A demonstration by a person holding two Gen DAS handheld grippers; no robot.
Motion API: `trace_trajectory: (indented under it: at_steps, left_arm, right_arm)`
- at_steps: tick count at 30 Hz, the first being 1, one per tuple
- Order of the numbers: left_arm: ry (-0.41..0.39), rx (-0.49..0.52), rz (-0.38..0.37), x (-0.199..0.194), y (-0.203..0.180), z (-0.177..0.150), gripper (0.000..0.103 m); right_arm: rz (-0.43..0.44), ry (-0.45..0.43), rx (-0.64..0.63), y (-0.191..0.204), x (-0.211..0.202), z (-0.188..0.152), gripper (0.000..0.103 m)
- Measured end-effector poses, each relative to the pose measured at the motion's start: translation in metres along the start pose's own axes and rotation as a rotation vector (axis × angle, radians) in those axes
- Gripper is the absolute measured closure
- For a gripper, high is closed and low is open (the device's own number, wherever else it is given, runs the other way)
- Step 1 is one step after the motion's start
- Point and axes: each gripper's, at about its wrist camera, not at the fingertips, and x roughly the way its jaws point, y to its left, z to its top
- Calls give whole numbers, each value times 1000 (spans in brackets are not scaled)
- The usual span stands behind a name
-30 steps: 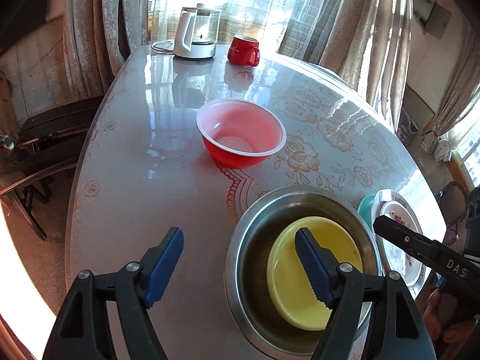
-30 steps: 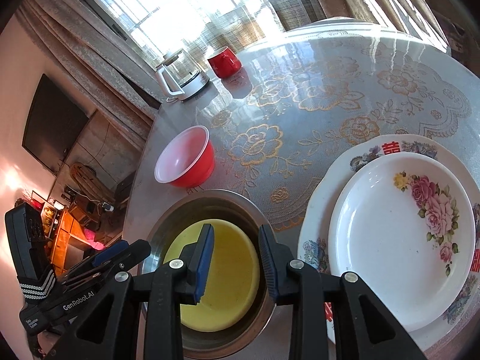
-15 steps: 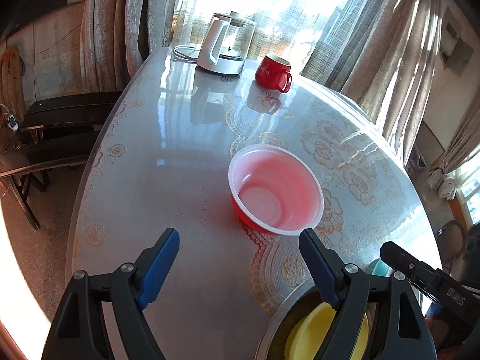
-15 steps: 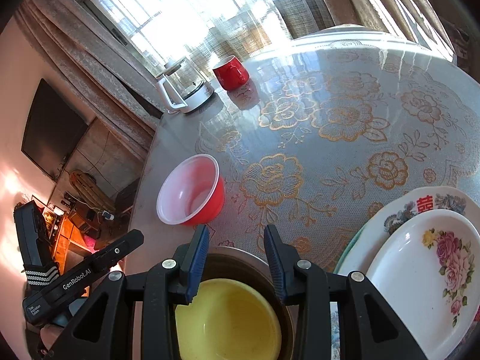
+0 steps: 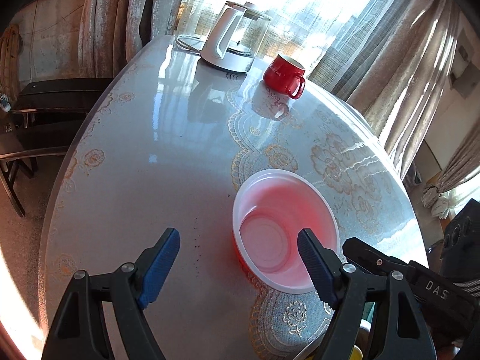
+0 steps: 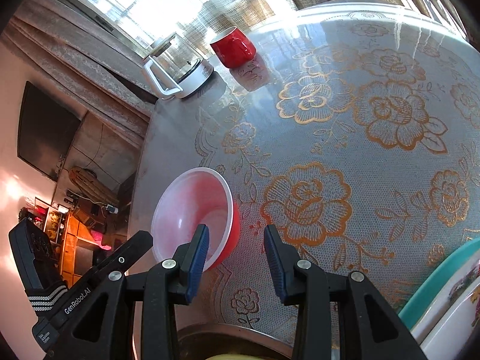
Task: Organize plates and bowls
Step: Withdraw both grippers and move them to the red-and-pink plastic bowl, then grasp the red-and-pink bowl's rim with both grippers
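Standing upright on the table, the red bowl has its mouth up; being round, it has no long axis. It is near the table's front part, on the edge of the lace cloth. The left gripper has its jaws wide apart with nothing between them, the right pad over the bowl. The right gripper has its jaws apart, holding nothing, beside the bowl's rim.
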Motion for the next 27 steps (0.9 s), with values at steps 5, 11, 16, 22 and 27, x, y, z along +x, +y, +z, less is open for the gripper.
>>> trace_trajectory:
  at_steps: [5, 11, 16, 22, 27]
  left_arm:
    - [38, -1, 0, 14, 3, 1, 40]
    - [62, -5, -19, 23, 3, 0, 70]
    - [60, 19, -15, 26, 0, -3, 75]
    - [45, 71, 6, 25, -10, -6, 87]
    - [12, 134, 16, 17, -22, -12, 88]
  right_arm:
    - [-10, 41, -4, 2, 16, 1, 65]
    - [-6, 74, -6, 2, 28, 1, 77]
    - [17, 96, 18, -3, 33, -2, 83]
    - [32, 91, 23, -6, 28, -8, 90]
    - [38, 53, 43, -10, 19, -10, 92]
